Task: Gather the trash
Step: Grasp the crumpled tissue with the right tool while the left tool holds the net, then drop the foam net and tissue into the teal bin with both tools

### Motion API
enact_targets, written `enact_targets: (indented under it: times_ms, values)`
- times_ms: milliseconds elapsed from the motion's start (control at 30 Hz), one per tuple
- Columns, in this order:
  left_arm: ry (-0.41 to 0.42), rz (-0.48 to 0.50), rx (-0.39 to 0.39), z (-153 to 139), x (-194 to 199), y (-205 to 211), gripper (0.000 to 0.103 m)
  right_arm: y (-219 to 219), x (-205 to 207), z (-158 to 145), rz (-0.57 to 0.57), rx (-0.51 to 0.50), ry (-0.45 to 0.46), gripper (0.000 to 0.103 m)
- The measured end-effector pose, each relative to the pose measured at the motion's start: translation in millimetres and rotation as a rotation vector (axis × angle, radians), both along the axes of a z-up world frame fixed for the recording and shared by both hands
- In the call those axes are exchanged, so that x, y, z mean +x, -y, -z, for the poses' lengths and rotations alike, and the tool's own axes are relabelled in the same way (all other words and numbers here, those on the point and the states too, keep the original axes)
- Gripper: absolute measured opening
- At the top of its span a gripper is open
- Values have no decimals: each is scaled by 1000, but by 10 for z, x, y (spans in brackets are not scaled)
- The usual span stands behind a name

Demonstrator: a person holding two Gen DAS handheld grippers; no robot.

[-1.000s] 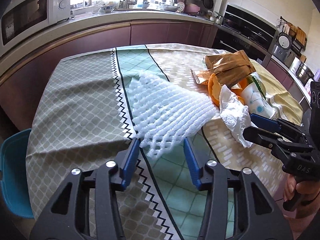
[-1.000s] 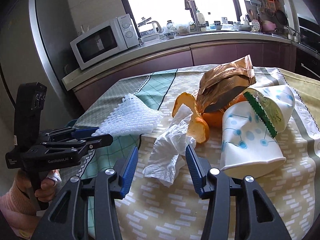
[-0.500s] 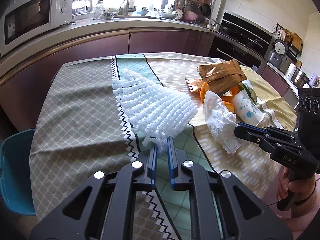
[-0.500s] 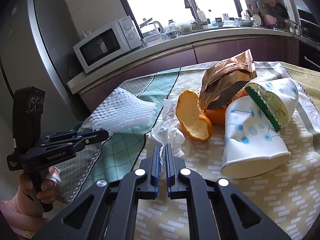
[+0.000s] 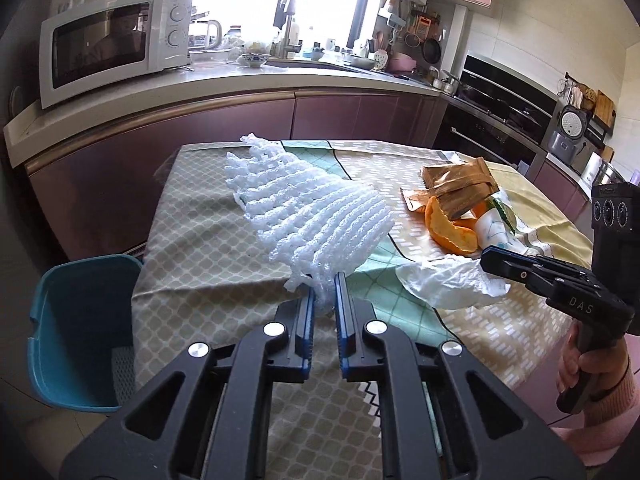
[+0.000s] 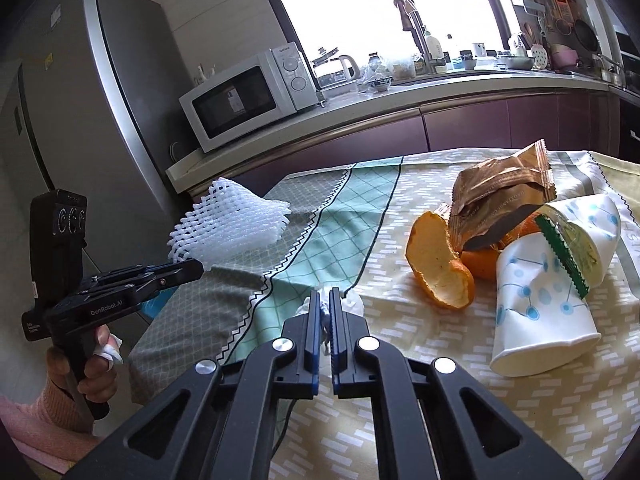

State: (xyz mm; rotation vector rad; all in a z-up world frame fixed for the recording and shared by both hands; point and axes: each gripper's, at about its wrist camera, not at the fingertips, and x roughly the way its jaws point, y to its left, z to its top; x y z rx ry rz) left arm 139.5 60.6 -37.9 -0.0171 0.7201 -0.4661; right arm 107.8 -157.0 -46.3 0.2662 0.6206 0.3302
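Kitchen table (image 5: 192,248) under a patterned cloth, blue bin (image 5: 76,320) off its left edge: I'm mid-pickup. Left gripper (image 5: 323,292) pinches the white foam net (image 5: 312,216) narrowly; right gripper (image 6: 325,308) is clamped on the crumpled tissue (image 5: 448,284) beside the orange peel (image 6: 438,268). Next, I judge, carry both to that bin

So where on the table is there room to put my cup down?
The grey checked cloth left of the foam net is bare, next to the blue bin. The near right corner, in front of the paper cup, is bare too. It is crowded around the orange peel and wrapper.
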Motion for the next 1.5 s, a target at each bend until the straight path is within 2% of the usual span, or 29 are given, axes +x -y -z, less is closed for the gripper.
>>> enact_targets:
  times_ms: [200, 400, 767, 1067, 1500]
  values:
    - [13, -66, -4, -57, -55, -350, 10, -72, -1, -107, -31, 28, 25, 3]
    - [30, -150, -2, -121, -144, -770, 10, -319, 81, -275, -110, 50, 58, 3]
    - [26, -316, 30, -117, -247, -1536, 10, -1095, 424, -507, -318, 69, 104, 3]
    - [-23, -391, 57, 93, -249, -1938, 10, -1769, 827, -469, -445, 94, 60, 3]
    - [-134, -409, 107, 528, -40, -2091, 11, -2373, 1294, -241, -481, 74, -55, 3]
